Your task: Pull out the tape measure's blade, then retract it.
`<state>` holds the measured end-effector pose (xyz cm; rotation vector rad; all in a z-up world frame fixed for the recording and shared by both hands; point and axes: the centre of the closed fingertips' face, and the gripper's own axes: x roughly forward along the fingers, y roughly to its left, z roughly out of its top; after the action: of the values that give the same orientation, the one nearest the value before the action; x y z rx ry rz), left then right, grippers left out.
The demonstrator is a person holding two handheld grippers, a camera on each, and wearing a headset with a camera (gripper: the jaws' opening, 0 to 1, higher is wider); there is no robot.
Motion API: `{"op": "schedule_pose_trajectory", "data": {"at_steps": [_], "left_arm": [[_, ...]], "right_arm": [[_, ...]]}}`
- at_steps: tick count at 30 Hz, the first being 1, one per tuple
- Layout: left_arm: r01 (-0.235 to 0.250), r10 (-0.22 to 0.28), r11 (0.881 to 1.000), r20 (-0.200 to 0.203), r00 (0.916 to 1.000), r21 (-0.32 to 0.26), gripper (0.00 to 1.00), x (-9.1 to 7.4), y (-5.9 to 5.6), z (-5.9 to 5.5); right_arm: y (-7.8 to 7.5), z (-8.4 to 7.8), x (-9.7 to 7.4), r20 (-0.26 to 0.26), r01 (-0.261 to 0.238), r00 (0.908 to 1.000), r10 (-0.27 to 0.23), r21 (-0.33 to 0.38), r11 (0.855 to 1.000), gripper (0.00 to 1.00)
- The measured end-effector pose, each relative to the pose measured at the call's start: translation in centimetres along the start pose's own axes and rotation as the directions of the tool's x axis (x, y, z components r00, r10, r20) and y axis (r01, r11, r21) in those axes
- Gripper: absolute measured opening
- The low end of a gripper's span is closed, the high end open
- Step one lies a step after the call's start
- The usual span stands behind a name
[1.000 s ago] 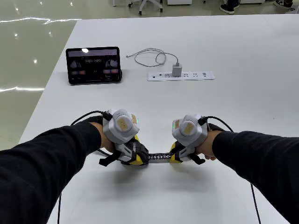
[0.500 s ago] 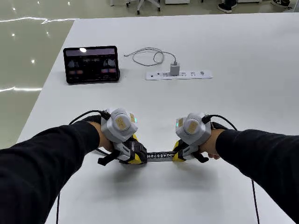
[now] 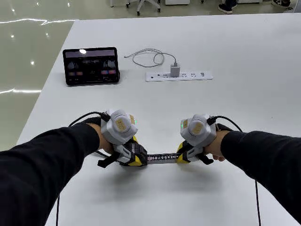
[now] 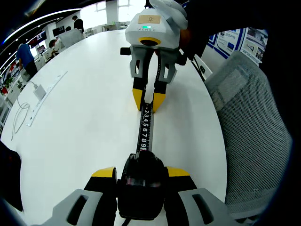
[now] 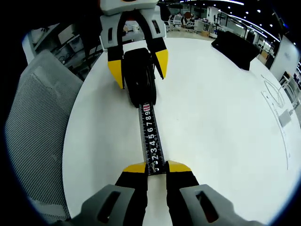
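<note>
The black tape measure case (image 4: 142,180) sits between the yellow-tipped fingers of my left gripper (image 4: 141,173), which is shut on it. In the head view the left gripper (image 3: 133,156) holds the case (image 3: 138,153) low over the white table. A short length of blade (image 3: 162,157) with printed numbers runs from the case to my right gripper (image 3: 181,157). In the right gripper view the right gripper (image 5: 155,167) is shut on the end of the blade (image 5: 150,134), with the case (image 5: 139,75) straight ahead. The blade (image 4: 145,129) lies just above the tabletop.
A dark tablet (image 3: 91,65) stands at the back left of the white table (image 3: 235,56). A white power strip (image 3: 178,76) with a plugged charger and a looped cable (image 3: 148,56) lies behind the grippers. A mesh chair (image 4: 249,122) is beside the table edge.
My right gripper has moved right, away from the left one, and more blade shows between them. The left gripper holds the case nearly still.
</note>
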<state>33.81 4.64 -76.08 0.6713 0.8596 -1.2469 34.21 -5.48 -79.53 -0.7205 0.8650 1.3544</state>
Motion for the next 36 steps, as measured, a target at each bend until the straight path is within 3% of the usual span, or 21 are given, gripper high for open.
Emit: {"op": "schedule_pose_trajectory", "data": {"at_steps": [36], "left_arm": [[-0.007, 0.007, 1.0, -0.004, 1.0, -0.004, 0.35, -0.1, 0.0, -0.1]], "right_arm": [[-0.4, -2.3, -1.3, -0.013, 0.016, 0.9998, -0.016, 0.015, 1.0, 0.09]]}}
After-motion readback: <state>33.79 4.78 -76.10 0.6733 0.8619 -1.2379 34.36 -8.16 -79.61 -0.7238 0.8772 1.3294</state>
